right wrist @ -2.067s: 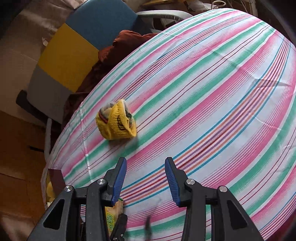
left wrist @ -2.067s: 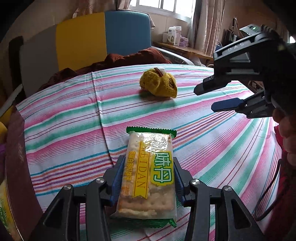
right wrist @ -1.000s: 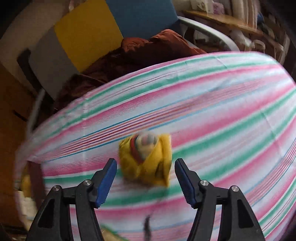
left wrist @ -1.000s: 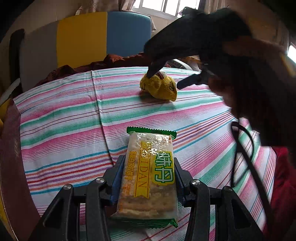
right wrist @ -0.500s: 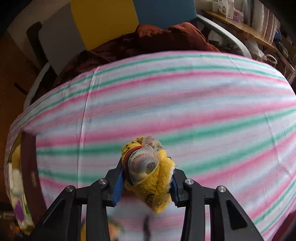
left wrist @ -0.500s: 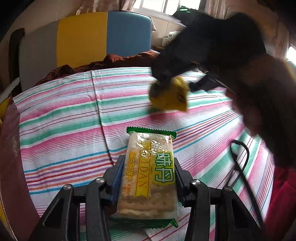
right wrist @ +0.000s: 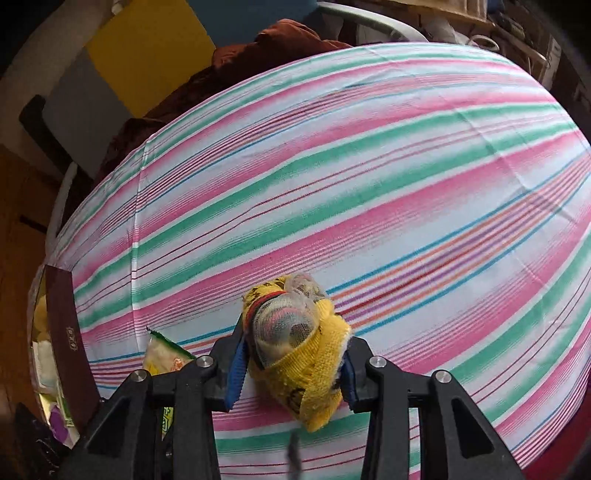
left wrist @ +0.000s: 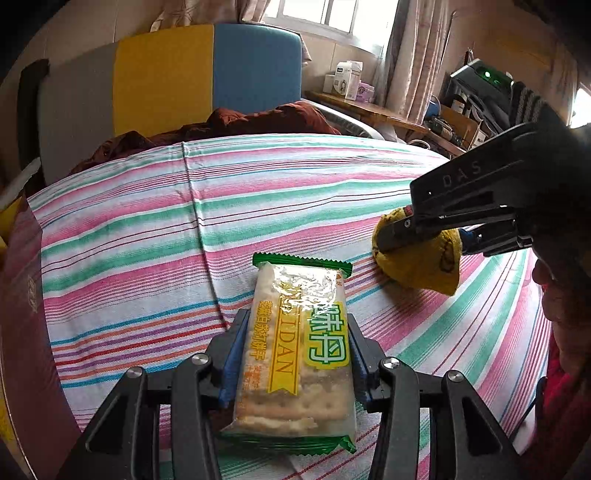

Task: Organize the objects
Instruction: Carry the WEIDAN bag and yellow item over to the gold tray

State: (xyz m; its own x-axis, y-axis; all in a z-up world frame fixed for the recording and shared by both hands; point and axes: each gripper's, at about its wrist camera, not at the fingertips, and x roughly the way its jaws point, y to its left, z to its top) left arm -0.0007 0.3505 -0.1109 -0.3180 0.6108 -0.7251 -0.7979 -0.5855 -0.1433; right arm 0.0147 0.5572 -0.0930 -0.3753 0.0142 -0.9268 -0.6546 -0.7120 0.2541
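In the left wrist view the left gripper (left wrist: 295, 365) is clenched on a cracker packet (left wrist: 295, 354) above the striped tablecloth (left wrist: 129, 236), with the right gripper (left wrist: 424, 240) ahead and to its right gripping a yellow rolled sock (left wrist: 421, 258), and a chair (left wrist: 166, 81) and window (left wrist: 325, 14) beyond. In the right wrist view the right gripper (right wrist: 291, 369) grasps the sock (right wrist: 299, 350) just over the cloth (right wrist: 369, 184); to its left sits a dark red box (right wrist: 66, 332), its contents blurred, the packet (right wrist: 162, 354) between.

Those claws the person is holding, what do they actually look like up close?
Each claw is matte black plastic, with two angular fingers tipped by ribbed blue pads and fixed with round silver screws. The right claw has pale letters "DAS" on its side. A thin black cable hangs below it, beside a red sleeve.
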